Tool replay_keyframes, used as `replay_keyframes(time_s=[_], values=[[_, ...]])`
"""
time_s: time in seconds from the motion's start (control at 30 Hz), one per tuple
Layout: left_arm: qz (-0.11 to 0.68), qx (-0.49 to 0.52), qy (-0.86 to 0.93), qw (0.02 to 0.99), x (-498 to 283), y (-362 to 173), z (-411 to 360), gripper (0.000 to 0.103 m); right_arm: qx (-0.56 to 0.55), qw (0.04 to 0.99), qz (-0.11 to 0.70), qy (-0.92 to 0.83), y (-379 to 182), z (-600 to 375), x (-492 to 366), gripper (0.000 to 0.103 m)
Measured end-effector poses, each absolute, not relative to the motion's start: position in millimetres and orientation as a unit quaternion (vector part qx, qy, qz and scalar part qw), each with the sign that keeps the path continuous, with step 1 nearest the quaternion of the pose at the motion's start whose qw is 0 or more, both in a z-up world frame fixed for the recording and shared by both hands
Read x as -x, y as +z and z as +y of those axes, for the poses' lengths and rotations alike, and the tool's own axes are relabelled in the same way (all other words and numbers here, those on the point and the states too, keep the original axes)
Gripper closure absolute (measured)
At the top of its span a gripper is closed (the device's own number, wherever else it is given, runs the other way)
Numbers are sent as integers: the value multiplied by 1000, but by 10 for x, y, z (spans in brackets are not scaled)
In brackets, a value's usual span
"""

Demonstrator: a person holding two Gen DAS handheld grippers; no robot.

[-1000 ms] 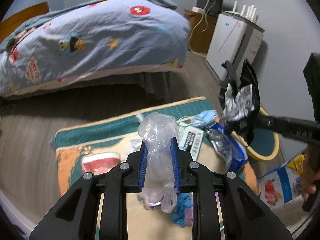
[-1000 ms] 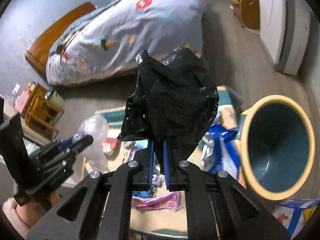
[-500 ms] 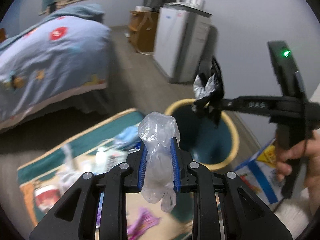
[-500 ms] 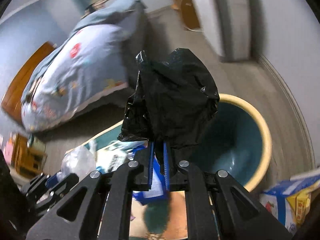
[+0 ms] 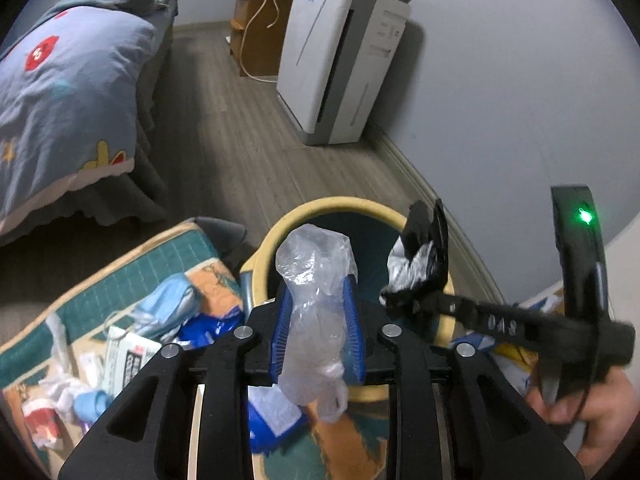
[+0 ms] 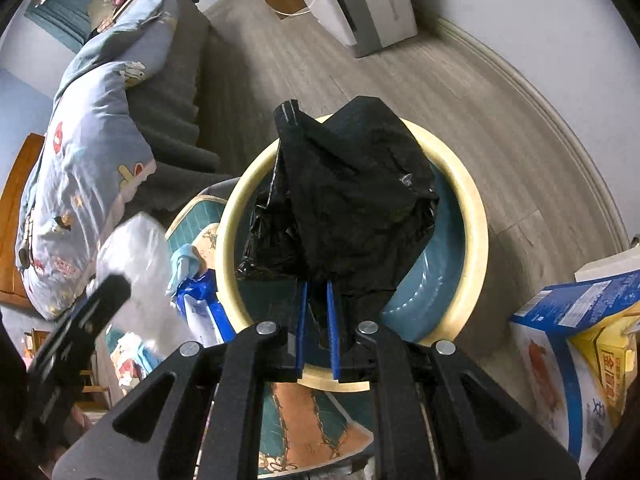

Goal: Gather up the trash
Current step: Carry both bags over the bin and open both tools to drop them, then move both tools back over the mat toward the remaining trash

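My left gripper (image 5: 318,292) is shut on a crumpled clear plastic bag (image 5: 314,280) and holds it just before the near rim of the round bin (image 5: 320,204), which has a yellow rim and a teal inside. My right gripper (image 6: 318,292) is shut on a crumpled black plastic bag (image 6: 352,196) and holds it over the bin's mouth (image 6: 476,216). In the left wrist view the right gripper (image 5: 416,292) with the black bag (image 5: 420,248) hangs over the bin's right rim. More trash lies on the patterned mat (image 5: 120,268).
A bed with a blue quilt (image 5: 60,92) is at the left. A white air purifier (image 5: 340,60) stands against the wall beyond the bin. A blue and yellow carton (image 6: 576,344) lies right of the bin. Wrappers, a blue mask (image 5: 168,308) and a box (image 5: 128,356) lie on the mat.
Both grippers have swung from over the mat toward the bin. The black bag now hangs over the bin's mouth and the clear bag has come up to its near rim.
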State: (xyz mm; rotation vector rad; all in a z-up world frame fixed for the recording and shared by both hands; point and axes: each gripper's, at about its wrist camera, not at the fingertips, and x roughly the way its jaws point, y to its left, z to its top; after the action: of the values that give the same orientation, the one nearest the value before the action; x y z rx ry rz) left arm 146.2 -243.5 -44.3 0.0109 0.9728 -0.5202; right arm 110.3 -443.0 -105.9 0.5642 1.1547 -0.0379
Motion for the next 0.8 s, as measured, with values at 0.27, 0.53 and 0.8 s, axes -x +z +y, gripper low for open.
replay_keyframes(time_s=[0.27,0.53,0.8], values=[[434,10,-237,869,-1612,-327,-2430,26,-260,802,537,-34,-1031,-4428,-1175,72],[422,11,-208,882,-1542,-269,-2172,12,-236,815,525,-66,-958,-4421,-1182,8],[416,3,-175,892,-1309,-170,-1716,11,-227,823,519,-48,-882,-4291,-1208,6]])
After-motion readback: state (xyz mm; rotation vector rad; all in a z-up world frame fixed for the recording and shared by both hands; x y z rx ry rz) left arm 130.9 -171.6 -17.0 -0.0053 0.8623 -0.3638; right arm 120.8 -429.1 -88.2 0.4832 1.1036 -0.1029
